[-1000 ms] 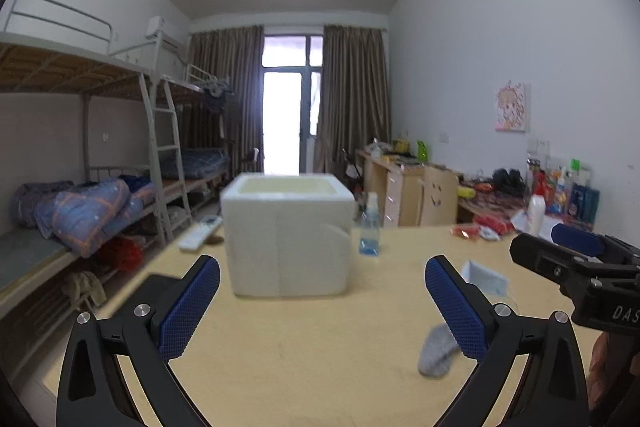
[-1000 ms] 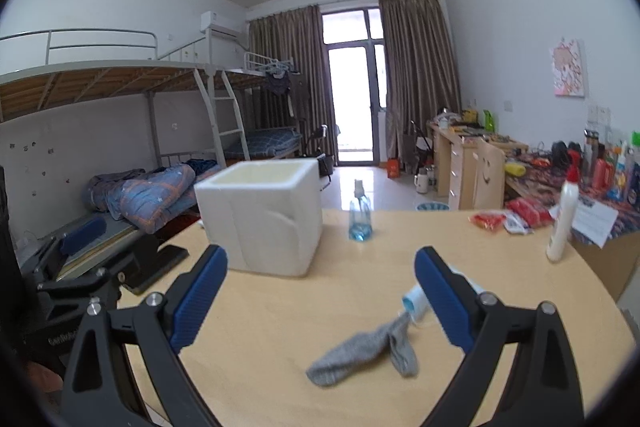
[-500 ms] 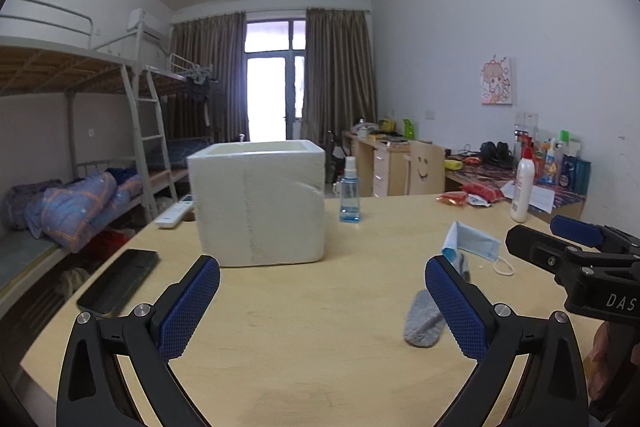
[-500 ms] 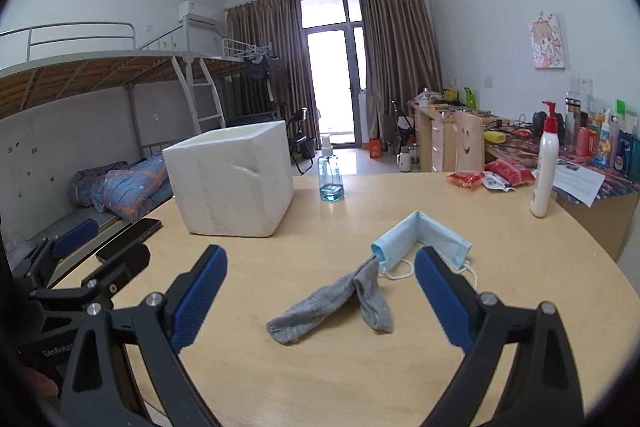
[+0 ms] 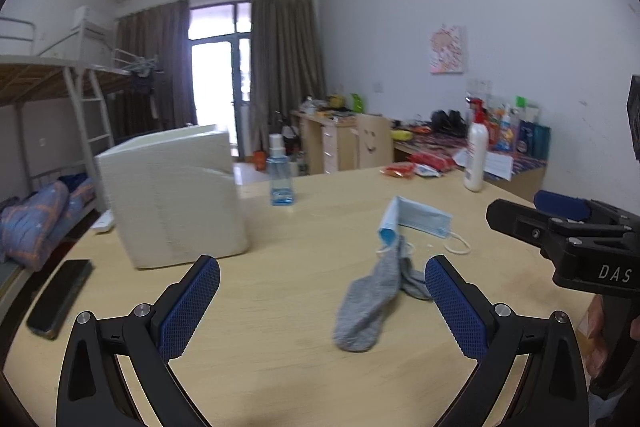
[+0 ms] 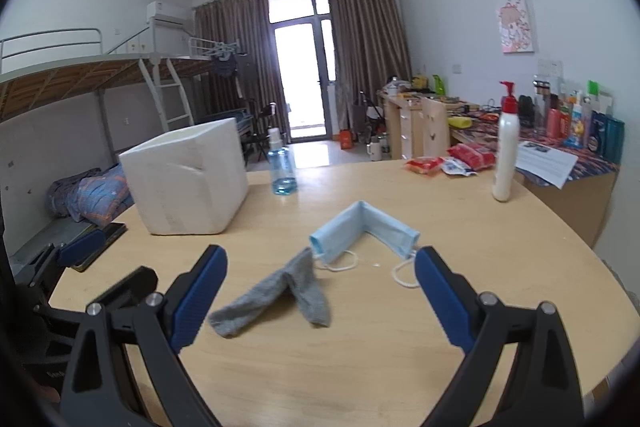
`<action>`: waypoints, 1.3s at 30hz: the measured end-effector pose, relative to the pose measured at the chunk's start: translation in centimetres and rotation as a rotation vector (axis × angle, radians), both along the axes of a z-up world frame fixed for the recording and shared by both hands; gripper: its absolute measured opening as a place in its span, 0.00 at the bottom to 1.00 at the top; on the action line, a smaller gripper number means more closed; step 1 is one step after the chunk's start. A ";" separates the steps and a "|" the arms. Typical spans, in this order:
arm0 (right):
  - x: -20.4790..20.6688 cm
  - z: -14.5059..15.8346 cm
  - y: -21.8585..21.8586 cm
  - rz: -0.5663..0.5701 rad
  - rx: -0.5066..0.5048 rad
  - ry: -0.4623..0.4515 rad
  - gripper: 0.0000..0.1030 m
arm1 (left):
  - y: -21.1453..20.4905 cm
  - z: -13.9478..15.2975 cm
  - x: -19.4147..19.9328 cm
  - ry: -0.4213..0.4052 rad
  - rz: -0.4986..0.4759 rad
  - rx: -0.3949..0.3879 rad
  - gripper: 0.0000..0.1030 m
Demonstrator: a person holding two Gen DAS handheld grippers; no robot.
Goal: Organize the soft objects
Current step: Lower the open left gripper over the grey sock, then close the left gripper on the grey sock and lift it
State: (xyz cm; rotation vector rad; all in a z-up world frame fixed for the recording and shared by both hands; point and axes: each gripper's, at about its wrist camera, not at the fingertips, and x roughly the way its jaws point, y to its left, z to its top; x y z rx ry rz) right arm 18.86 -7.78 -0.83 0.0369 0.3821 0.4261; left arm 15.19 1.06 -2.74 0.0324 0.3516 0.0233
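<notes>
A grey sock (image 5: 374, 301) (image 6: 280, 293) lies folded on the wooden table, with a light blue face mask (image 5: 414, 221) (image 6: 362, 229) just behind it. A white foam box (image 5: 172, 195) (image 6: 188, 179) stands at the left. My left gripper (image 5: 322, 301) is open and empty, above the table, with the sock between its fingers in view. My right gripper (image 6: 318, 293) is open and empty, with the sock and mask in front of it. The right gripper also shows at the right of the left wrist view (image 5: 560, 227).
A blue spray bottle (image 5: 279, 173) (image 6: 281, 167) stands behind the box. A white pump bottle (image 6: 506, 155) and red snack packets (image 6: 448, 159) are at the far right. A black phone (image 5: 60, 297) lies at the left table edge. Bunk beds are left, desks right.
Both grippers have moved and tilted so that more of the table shows; the sock and mask now sit nearer the middle of both views. Both stay open and empty.
</notes>
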 end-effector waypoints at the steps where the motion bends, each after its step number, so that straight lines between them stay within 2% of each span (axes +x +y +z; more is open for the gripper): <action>1: 0.0 0.0 -0.3 -0.009 -0.001 0.002 0.94 | -0.4 -0.1 0.4 0.007 -0.017 -0.002 1.00; 7: 0.9 -0.2 -2.6 -0.060 -0.005 0.026 0.94 | -2.3 -0.9 2.7 0.078 -0.117 -0.021 1.00; 19: 4.0 -0.9 -3.2 -0.044 -0.021 0.090 0.94 | -3.0 -2.3 7.2 0.213 -0.167 -0.069 1.00; 28: 7.1 -1.4 -2.9 -0.014 -0.048 0.163 0.94 | -2.6 -4.1 10.5 0.361 -0.195 -0.127 0.85; 32: 8.3 -1.6 -2.3 0.015 -0.062 0.195 0.94 | -2.7 -4.6 11.5 0.417 -0.187 -0.118 0.77; 37: 9.6 -1.4 -1.4 0.036 -0.091 0.212 0.94 | -2.7 -5.1 12.4 0.454 -0.184 -0.109 0.77; 39: 10.4 -1.4 -0.9 0.054 -0.099 0.232 0.94 | -2.5 -5.2 12.6 0.462 -0.177 -0.103 0.69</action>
